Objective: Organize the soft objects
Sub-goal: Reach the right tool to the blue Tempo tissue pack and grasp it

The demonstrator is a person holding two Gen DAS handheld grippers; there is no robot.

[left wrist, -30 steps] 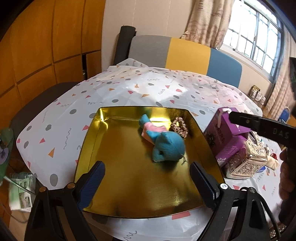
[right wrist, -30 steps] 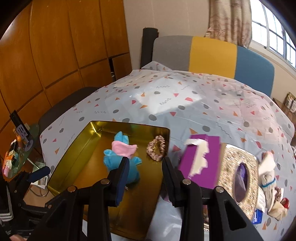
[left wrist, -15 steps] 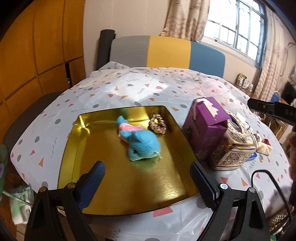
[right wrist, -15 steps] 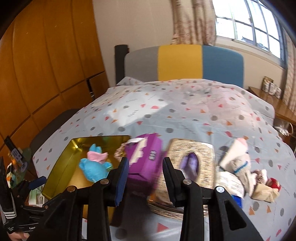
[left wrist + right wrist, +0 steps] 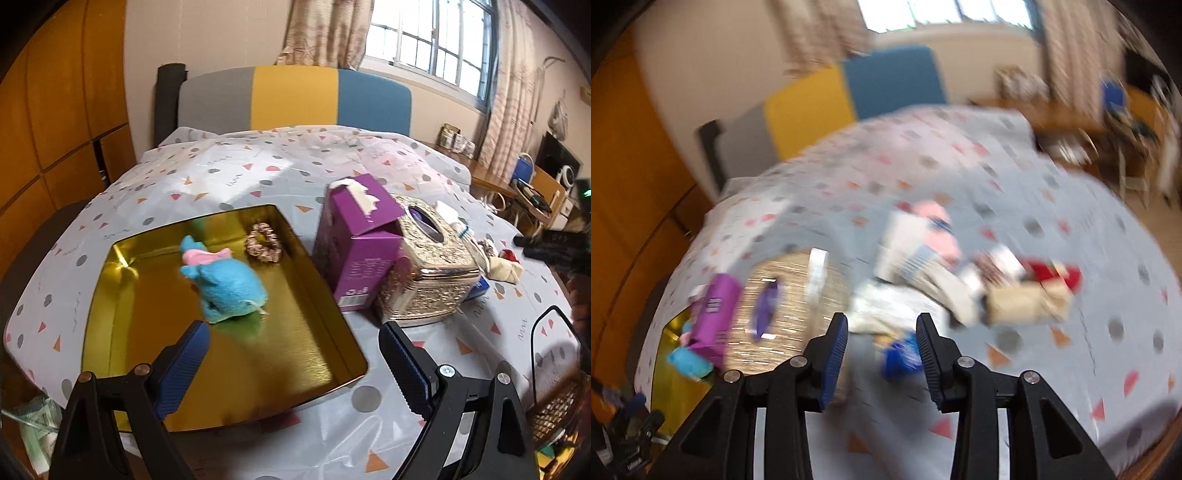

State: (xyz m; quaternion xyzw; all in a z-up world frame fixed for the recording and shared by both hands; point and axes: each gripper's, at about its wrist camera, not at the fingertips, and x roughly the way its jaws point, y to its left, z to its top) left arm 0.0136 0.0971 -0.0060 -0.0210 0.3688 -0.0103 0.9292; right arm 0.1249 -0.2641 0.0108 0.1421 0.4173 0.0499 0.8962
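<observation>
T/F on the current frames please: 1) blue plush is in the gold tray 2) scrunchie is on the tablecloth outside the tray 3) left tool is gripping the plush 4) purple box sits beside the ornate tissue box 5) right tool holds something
1) The blue plush lies in the gold tray. True.
2) The scrunchie is on the tablecloth outside the tray. False: it lies inside the tray, near its far corner.
3) The left tool grips the plush. False: its jaws stand wide open and empty, short of the plush.
4) The purple box sits right beside the ornate tissue box. True.
5) The right tool holds something. False: its jaws have just been opening, with nothing between them; the view is blurred.
</observation>
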